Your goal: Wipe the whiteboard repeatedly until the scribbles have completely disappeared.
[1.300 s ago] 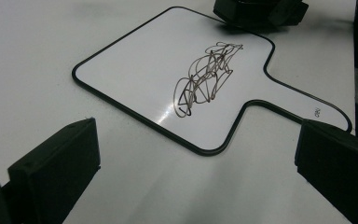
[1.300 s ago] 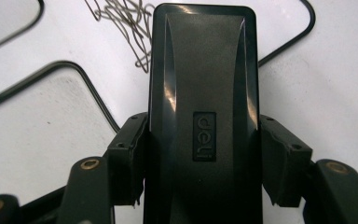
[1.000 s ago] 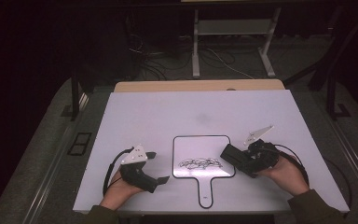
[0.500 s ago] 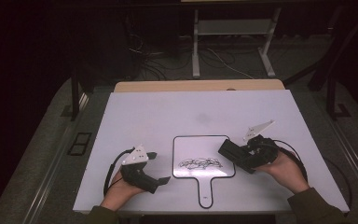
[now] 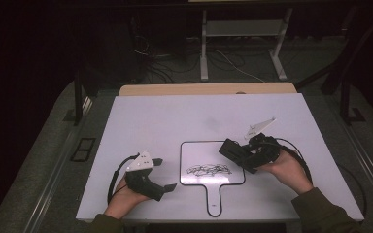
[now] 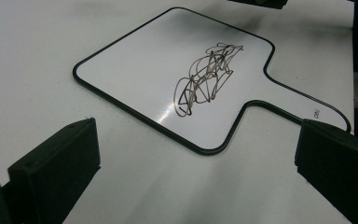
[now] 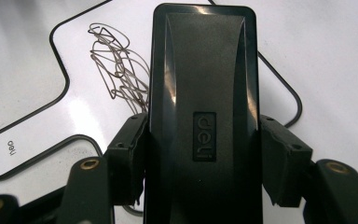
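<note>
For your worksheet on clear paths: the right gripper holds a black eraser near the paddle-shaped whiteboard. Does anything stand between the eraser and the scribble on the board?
Nothing visible does. The eraser, clamped in the right gripper, hangs over the whiteboard beside the scribble.

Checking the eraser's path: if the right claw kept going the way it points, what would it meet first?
Probably the whiteboard: the right claw, shut on the eraser, points over its scribble. How high it hangs above the board is unclear.

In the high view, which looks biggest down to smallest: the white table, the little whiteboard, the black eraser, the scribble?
1. white table
2. whiteboard
3. scribble and black eraser, held by the right gripper: too alike to rank.
</note>
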Available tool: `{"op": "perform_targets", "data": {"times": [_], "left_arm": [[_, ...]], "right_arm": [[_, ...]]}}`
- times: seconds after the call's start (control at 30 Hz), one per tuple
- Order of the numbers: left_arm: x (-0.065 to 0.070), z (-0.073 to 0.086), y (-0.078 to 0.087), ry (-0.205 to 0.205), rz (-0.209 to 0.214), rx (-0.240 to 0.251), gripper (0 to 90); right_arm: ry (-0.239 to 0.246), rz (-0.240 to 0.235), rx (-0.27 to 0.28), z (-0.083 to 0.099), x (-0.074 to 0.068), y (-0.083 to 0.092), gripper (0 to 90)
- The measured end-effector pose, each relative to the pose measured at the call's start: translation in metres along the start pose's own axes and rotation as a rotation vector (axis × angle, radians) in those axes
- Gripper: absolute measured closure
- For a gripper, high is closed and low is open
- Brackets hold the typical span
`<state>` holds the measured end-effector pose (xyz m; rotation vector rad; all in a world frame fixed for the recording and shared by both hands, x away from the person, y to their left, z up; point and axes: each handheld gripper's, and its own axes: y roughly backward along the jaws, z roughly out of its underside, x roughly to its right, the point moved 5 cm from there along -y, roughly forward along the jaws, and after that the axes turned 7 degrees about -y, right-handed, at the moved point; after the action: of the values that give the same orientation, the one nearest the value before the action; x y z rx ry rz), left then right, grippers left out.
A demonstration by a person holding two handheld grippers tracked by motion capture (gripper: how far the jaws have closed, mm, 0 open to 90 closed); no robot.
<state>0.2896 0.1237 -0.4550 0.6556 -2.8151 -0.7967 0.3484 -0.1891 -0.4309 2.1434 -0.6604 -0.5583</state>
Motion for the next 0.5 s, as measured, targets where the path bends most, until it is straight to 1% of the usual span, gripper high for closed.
{"op": "perform_targets", "data": {"times": [0.23, 0.5], "left_arm": [[0.002, -0.001, -0.002, -0.004, 0.004, -0.003, 0.0], [0.001, -0.001, -0.001, 0.001, 0.005, 0.005, 0.0]], "right_arm": [[0.019, -0.009, -0.007, -0.008, -0.007, -0.006, 38.6], [0.037, -0.013, -0.016, -0.021, -0.007, -0.022, 38.5]]}}
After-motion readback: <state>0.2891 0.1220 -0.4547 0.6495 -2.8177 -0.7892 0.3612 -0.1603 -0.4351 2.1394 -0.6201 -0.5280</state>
